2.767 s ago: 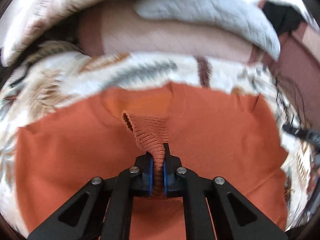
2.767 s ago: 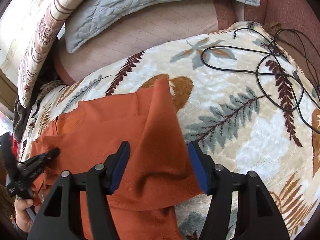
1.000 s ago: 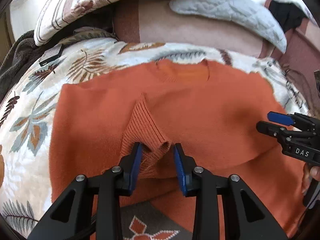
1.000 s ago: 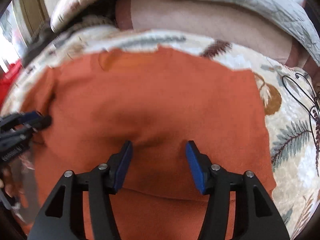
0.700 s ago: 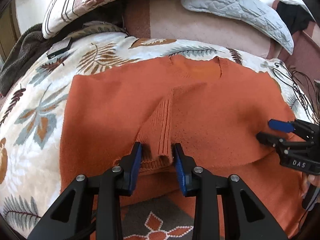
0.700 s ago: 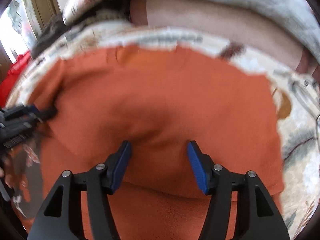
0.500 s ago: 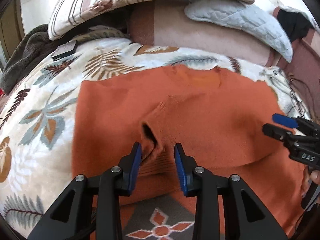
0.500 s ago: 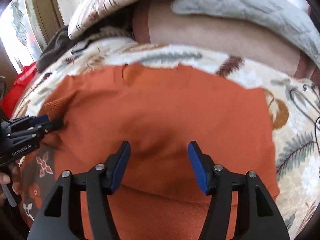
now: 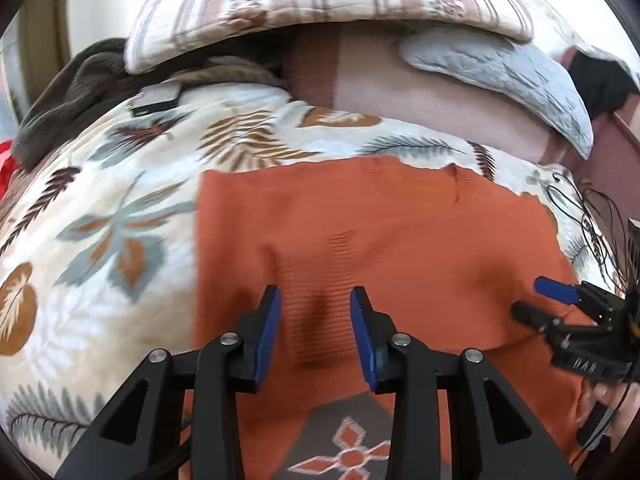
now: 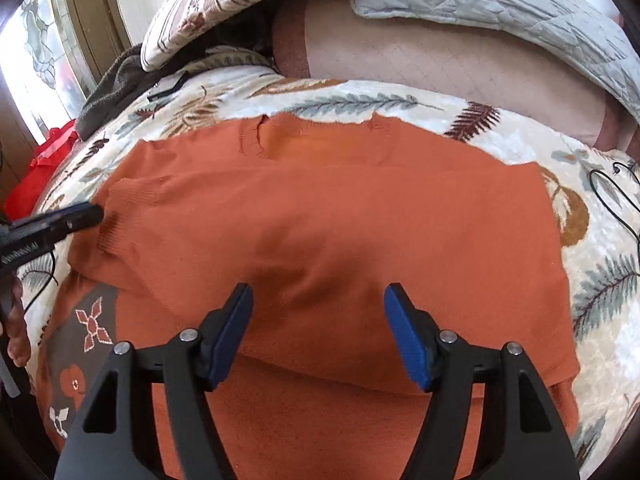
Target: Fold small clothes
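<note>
An orange knit sweater (image 9: 400, 240) lies spread on a leaf-patterned blanket (image 9: 120, 208), sleeves folded across its body; it also fills the right wrist view (image 10: 340, 232). My left gripper (image 9: 315, 312) is open and empty, just above the ribbed sleeve cuff (image 9: 320, 320). My right gripper (image 10: 318, 316) is open and empty over the sweater's middle. In the left wrist view the right gripper (image 9: 536, 296) shows at the far right. In the right wrist view the left gripper (image 10: 80, 216) shows at the left by the cuff (image 10: 120, 200).
A striped pillow (image 9: 320, 0) and a grey quilted pillow (image 9: 500, 72) lie at the back. A dark blanket (image 9: 72, 92) and a small black device (image 9: 156, 98) sit back left. Black cables (image 10: 616, 200) lie to the right. A brown patterned panel (image 9: 344, 440) shows at the sweater's near edge.
My left gripper opened and let go of the sleeve cuff, which now lies flat on the sweater. Both grippers drew back a little; the right stayed open.
</note>
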